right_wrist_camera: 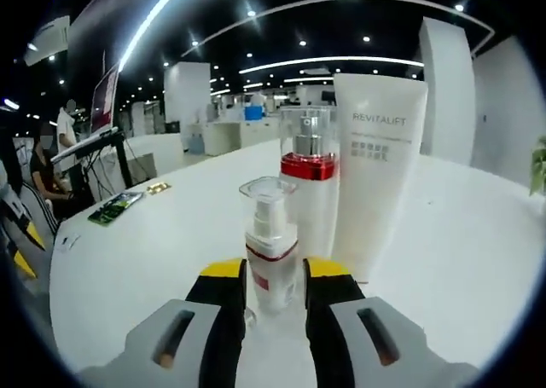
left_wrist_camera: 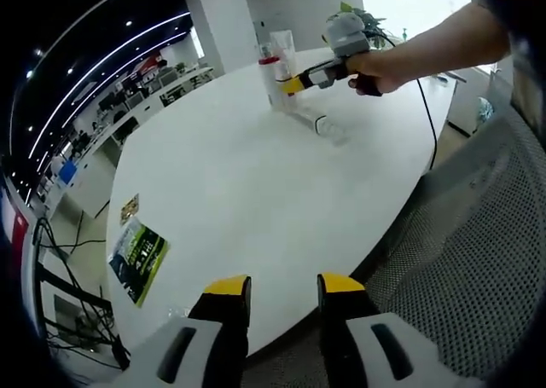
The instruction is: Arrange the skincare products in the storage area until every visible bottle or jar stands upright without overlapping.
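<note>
White round table (left_wrist_camera: 239,183); dim open office, ceiling light strips (right_wrist_camera: 153,17)

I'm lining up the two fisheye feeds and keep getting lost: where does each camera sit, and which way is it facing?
Left gripper view: rides the left gripper at the near edge of the white table, looking across it at the person's hand holding the right gripper by the products.
Right gripper view: rides the right gripper, low over the table, its fingers either side of a small pump bottle, before a red-collared bottle and white tube.
Shared: table and product cluster.
</note>
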### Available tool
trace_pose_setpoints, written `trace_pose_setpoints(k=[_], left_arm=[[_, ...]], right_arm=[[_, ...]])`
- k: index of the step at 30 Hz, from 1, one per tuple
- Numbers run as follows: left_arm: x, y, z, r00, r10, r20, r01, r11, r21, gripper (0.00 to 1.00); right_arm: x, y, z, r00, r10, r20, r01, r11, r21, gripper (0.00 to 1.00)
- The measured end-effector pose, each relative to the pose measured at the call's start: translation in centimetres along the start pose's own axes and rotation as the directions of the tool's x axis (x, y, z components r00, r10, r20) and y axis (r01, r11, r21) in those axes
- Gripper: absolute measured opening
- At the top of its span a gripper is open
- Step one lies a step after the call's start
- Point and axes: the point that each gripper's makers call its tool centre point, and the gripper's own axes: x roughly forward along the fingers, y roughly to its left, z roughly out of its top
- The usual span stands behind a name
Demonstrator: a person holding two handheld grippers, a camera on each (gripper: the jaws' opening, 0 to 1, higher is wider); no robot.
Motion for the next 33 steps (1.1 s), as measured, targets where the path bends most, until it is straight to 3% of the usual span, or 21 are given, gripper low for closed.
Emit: trace_pose_setpoints(k=[4,15,24,29,33], left_arm=[[-0.05,0.13,-0.19,1.000,0.004,-0.012,-0.004,1.000,0.026,0.27],[0.01,0.22,-0.18,1.000,0.013,-0.011,-0.012,0.999,0.034,0.27],[0.01,0.18,-0.26,1.000,0.012,-0.014,-0.012,0.999,0.038,0.27],[0.05,0.12,-0.41,1.000,0.010,-0.021,-0.009,0.999,0.043,0.27],[0.08,0.09,-0.52,1.000,0.010,-0.027,-0.009,0.999,0.049,0.27]], right_arm=[[0.18,-0.05,-0.53,0.999,-0.012,-0.036,0.011,1.000,-0.015,0.21],[0.35,-0.23,-0.69,0.998,0.007,-0.060,-0.008,1.000,-0.028,0.20],[0.50,-0.58,-0.71,0.998,0.005,-0.070,-0.005,1.000,0.007,0.18],[0.57,-0.34,-0.72,0.997,-0.010,-0.079,0.014,0.999,0.050,0.23],[0.86,-0.08,-0.69,0.995,-0.026,-0.097,0.036,0.994,0.098,0.32]])
